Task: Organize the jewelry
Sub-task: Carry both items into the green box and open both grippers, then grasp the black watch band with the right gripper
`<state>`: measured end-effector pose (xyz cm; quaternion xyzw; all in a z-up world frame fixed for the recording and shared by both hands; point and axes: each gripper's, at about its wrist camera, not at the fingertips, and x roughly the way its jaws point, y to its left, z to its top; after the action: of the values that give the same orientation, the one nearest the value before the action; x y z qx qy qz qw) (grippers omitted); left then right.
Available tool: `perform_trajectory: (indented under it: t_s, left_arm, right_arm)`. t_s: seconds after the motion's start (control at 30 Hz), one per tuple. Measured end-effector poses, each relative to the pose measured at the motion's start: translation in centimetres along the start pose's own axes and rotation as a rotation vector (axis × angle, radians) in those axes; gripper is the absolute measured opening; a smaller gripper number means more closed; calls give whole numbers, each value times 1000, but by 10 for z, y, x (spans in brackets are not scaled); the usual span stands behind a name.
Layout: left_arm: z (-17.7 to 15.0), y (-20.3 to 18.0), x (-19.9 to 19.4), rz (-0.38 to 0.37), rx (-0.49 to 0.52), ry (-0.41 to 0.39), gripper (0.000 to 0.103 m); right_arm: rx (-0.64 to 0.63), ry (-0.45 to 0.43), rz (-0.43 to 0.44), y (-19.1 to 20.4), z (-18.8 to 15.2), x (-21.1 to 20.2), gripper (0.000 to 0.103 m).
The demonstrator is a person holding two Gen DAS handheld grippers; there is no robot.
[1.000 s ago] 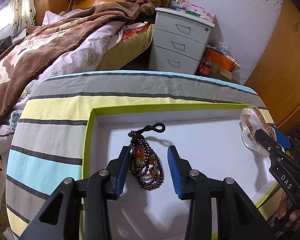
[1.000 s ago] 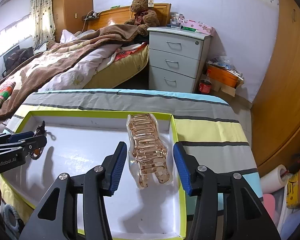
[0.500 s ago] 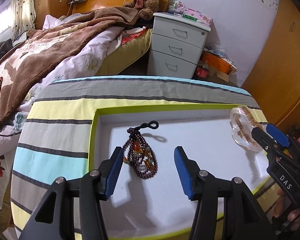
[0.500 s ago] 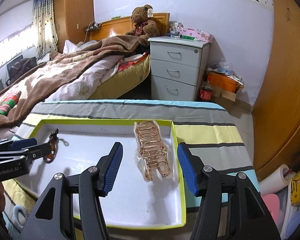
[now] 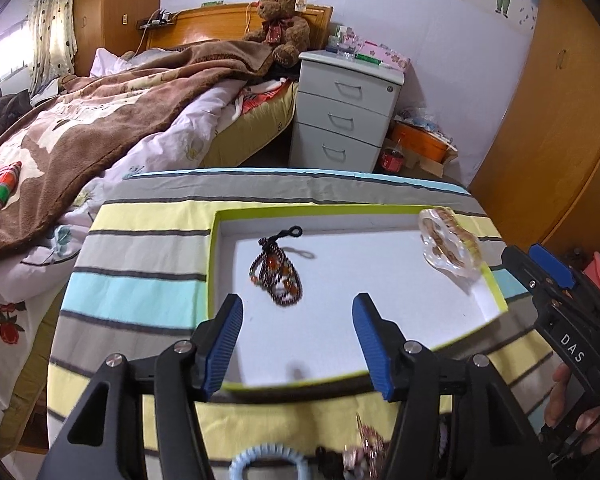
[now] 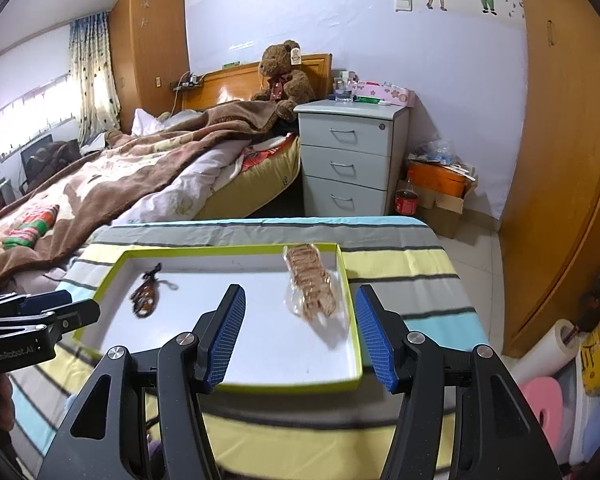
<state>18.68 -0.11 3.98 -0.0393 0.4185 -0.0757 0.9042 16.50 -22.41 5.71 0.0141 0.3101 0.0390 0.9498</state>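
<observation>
A white tray with a green rim (image 5: 360,264) (image 6: 260,320) lies on the striped tablecloth. Inside it at the left is a dark bead bracelet with orange beads (image 5: 276,276) (image 6: 146,298). At the tray's right edge rests a clear amber hair claw (image 5: 448,244) (image 6: 312,284). My left gripper (image 5: 298,304) hangs over the tray's near part, behind the bracelet, its jaws opening with nothing between them. My right gripper (image 6: 300,292) is open and empty above the tray, back from the claw. Each gripper also shows in the other's view: the right gripper (image 5: 540,264), the left gripper (image 6: 60,308).
At the near table edge lie a light-blue ring (image 5: 268,456) and a small heap of other jewelry (image 5: 364,448). Beyond the table are a bed with a brown blanket (image 5: 100,120), a grey nightstand (image 5: 344,116) and wooden wardrobe doors (image 6: 560,200).
Both grippers have let go, opened wider and drawn back and up from the tray. The bracelet and the hair claw stay lying in the tray, now farther from the fingers.
</observation>
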Motion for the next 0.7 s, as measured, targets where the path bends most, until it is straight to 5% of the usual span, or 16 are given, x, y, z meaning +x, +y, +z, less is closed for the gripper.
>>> perform_trajectory:
  t_s: [0.7]
  left_arm:
    - [-88,57,-44,-14,-153,35,60]
  right_arm:
    - [17,104,139,20,-73,-43,58]
